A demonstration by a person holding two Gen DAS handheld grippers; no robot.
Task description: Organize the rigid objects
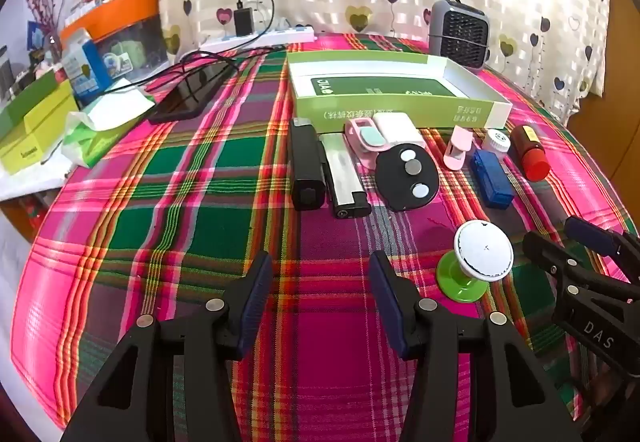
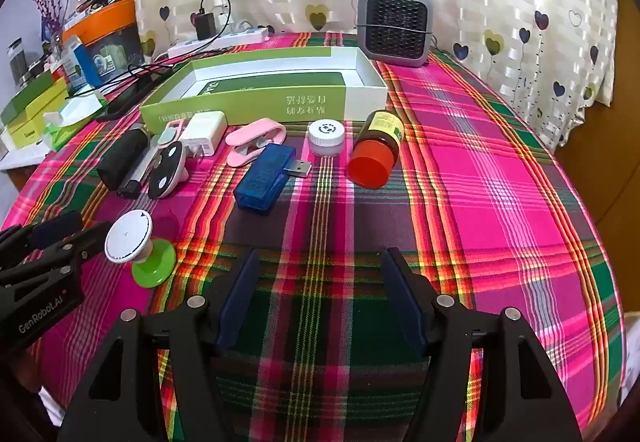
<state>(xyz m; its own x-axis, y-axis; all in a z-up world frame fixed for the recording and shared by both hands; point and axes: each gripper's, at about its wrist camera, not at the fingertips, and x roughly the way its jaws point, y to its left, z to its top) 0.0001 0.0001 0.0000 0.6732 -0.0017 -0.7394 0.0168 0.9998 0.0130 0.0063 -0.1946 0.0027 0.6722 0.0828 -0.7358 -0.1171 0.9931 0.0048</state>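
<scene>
Grippers are where we are starting: we are holding the left gripper (image 1: 316,294) and the right gripper (image 2: 316,290) low over the plaid tablecloth (image 2: 500,178), both angled downward, jaws spread wide and gripping nothing.

Just ahead, between the two tools, the white-and-green knob (image 1: 482,262) is standing alone on the cloth, apart from everything else.

Beyond it we are looking at a loose row of small items: a black case (image 1: 306,170), a silver lighter (image 1: 344,178) touching it, a black oval disc (image 1: 406,176), a pink clip (image 1: 456,150), a blue USB stick (image 2: 264,178), a small white jar (image 2: 326,138) and a brown bottle with a red cap (image 2: 376,150) lying on its side. A white charger block (image 2: 204,130) is sitting close against the green-and-white box (image 2: 360,98).

That open box is lying behind the row, and we are seeing nothing loose inside it. So we are judging the sorting as barely begun: every item is waiting on the cloth, and all the picking and placing is lying ahead.
</scene>
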